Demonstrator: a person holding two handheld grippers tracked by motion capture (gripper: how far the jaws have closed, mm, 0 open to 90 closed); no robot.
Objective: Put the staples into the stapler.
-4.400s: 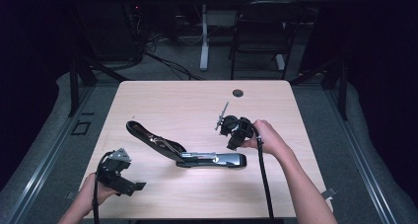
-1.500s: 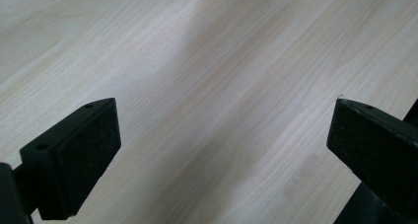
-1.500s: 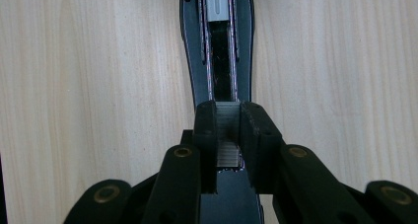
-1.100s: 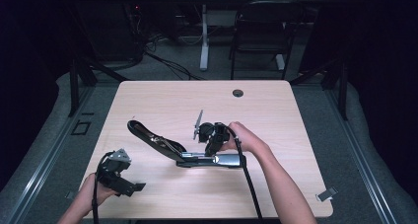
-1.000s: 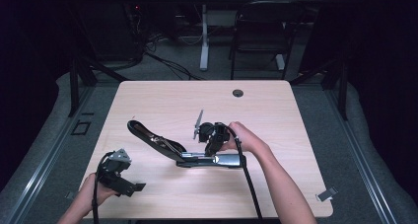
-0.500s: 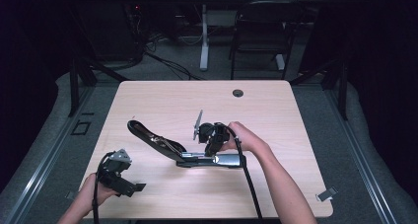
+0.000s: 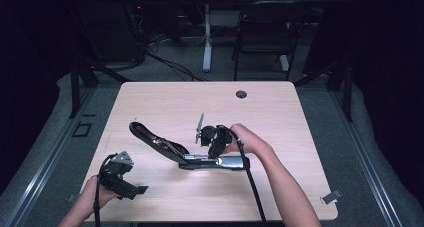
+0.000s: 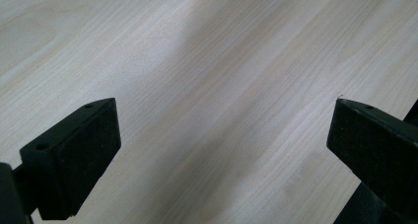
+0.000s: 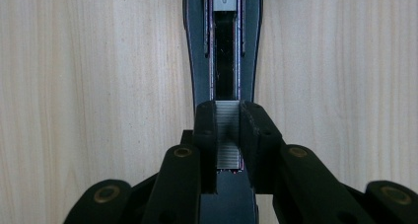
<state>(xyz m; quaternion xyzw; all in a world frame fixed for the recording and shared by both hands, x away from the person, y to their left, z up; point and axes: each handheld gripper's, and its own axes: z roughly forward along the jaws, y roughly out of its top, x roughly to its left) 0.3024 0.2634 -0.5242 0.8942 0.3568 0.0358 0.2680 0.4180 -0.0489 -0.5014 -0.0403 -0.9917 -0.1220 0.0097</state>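
A black stapler (image 7: 215,162) lies in the middle of the table, its lid (image 7: 152,138) swung open up and to the left. In the right gripper view its open staple channel (image 9: 226,51) runs straight away from the jaws. My right gripper (image 9: 227,113) is shut on a strip of silver staples (image 9: 227,140), held right over the near end of that channel. From above, the right gripper (image 7: 212,139) points down at the stapler's base. My left gripper (image 7: 131,186) rests at the table's near left corner, open, with bare wood between its jaws (image 8: 224,145).
The light wooden table (image 7: 280,117) has a round cable hole (image 7: 241,94) near its far edge. A chair (image 7: 265,34) and cables stand on the floor beyond it. A small clip-like object (image 7: 331,197) lies on the floor at the right.
Since the earliest frame my right gripper has moved left from beside the stapler to over its base. Over the last second nothing has visibly moved.
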